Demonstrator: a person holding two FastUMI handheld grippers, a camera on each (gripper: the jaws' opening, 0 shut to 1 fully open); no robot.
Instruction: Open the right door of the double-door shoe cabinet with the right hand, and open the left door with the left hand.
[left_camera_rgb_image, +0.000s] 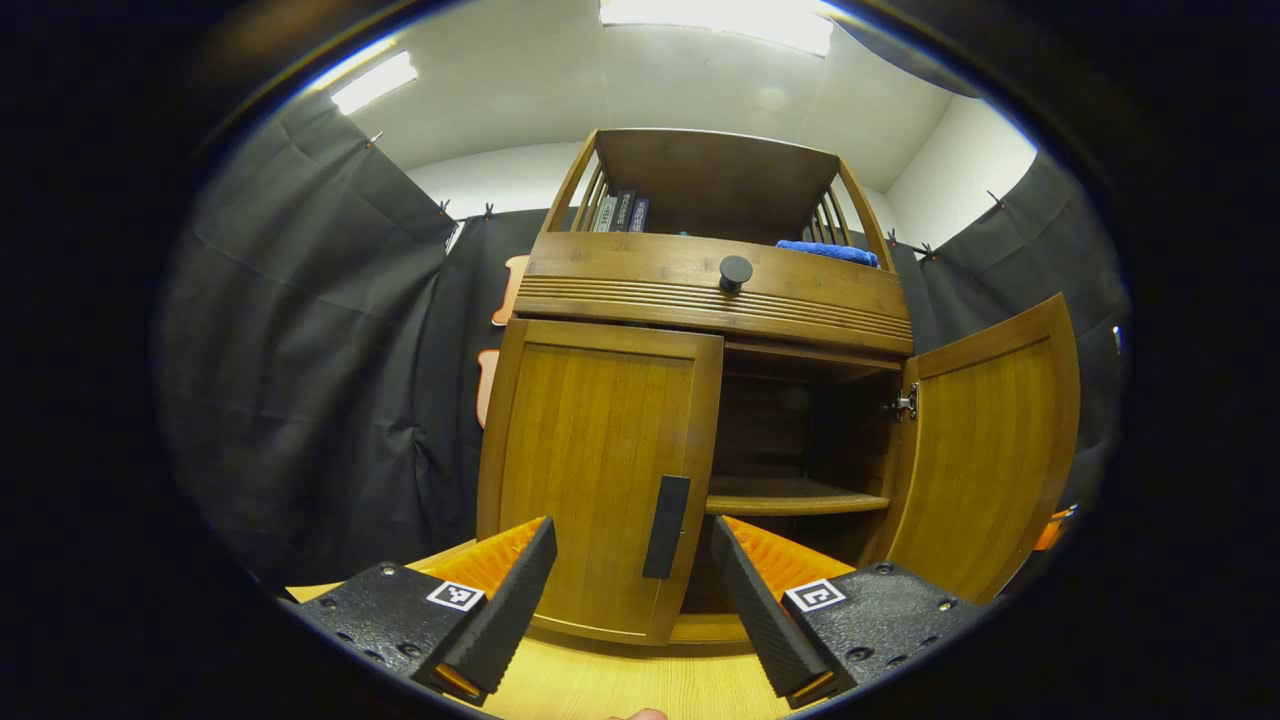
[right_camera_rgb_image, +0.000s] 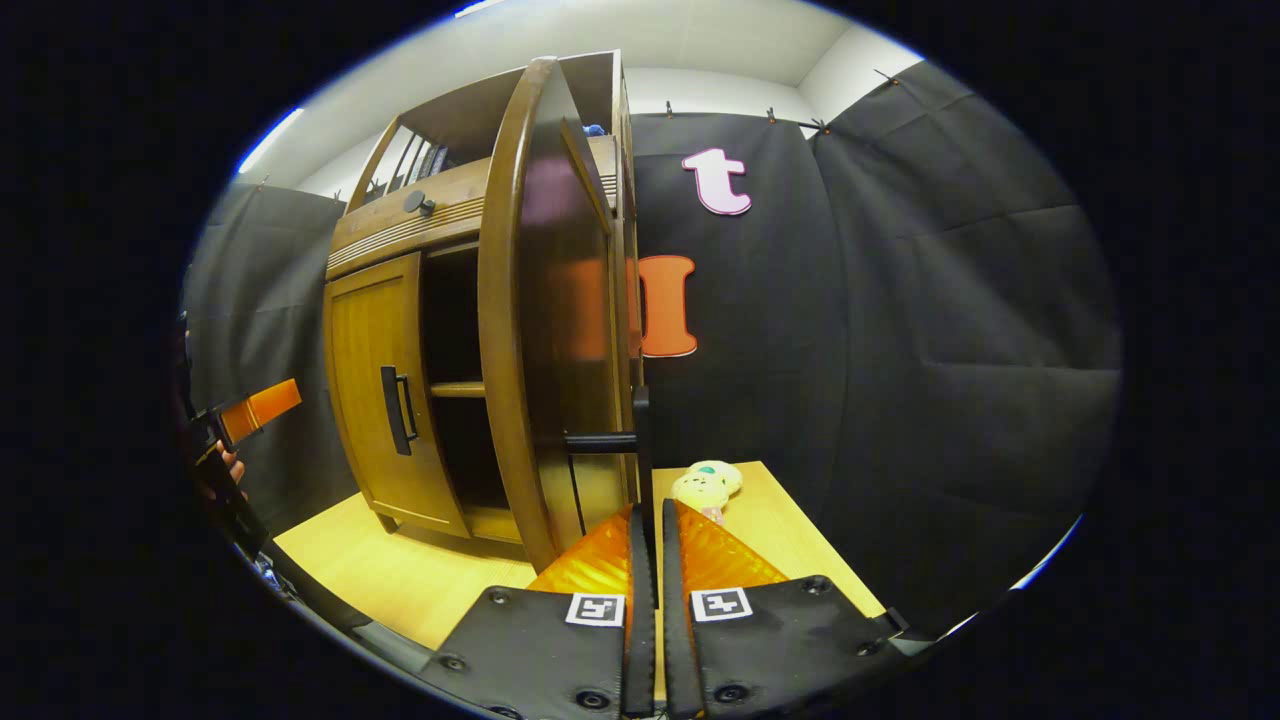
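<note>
The shoe cabinet (left_camera_rgb_image: 700, 400) stands on the counter (left_camera_rgb_image: 620, 685). Its right door (left_camera_rgb_image: 985, 450) is swung wide, exposing the inner shelf (left_camera_rgb_image: 790, 497); the left door (left_camera_rgb_image: 600, 470) is closed.

The left hand-held gripper (left_camera_rgb_image: 632, 600) is released, its fingers spread to either side of the left door handle (left_camera_rgb_image: 666, 527) and short of it, apparently lined up so they can close on that bar for the pull.

In the right gripper view, the right hand-held gripper (right_camera_rgb_image: 648, 560) is clenched on the bottom of the right door handle (right_camera_rgb_image: 640, 450), holding that door (right_camera_rgb_image: 545, 310) open. This view also shows a small toy (right_camera_rgb_image: 706, 484) on the counter (right_camera_rgb_image: 400, 580) beyond the open door.

The left gripper view alone shows the books (left_camera_rgb_image: 620, 212) and blue cloth (left_camera_rgb_image: 828, 252) on the top shelf.
</note>
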